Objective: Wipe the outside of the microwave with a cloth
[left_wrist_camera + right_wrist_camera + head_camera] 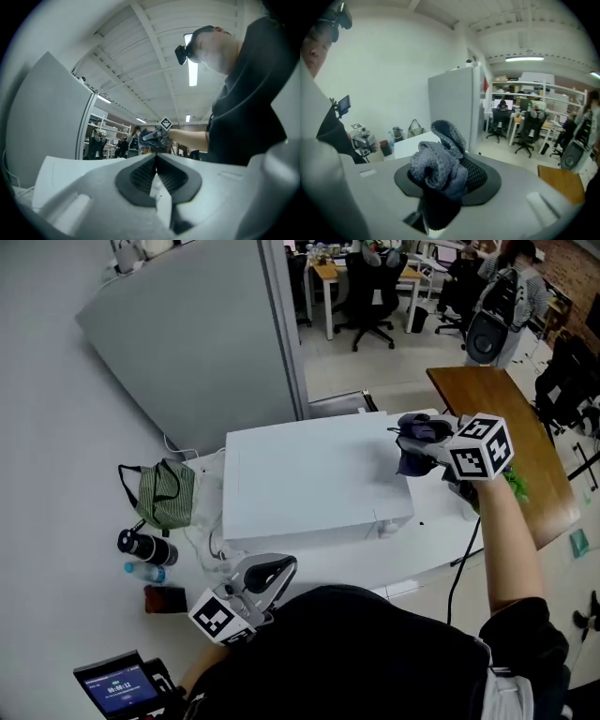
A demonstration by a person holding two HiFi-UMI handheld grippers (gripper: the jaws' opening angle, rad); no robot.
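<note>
— What's on the bench (427, 545) at nine o'clock?
— A green striped bag (167, 493). At eight, just below it, lie a black flask (145, 546) and a bottle (145, 571).
— And at seven?
— A lit screen (117, 688). A wooden table (506, 442) stands at three, office chairs (370, 287) at twelve.

The small screen (117, 688) at the near left shows a row of pale digits, too blurred to read surely.

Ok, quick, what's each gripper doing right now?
Left gripper: closed, nothing between the jaws.
Right gripper: closed on the grey cloth.
</note>
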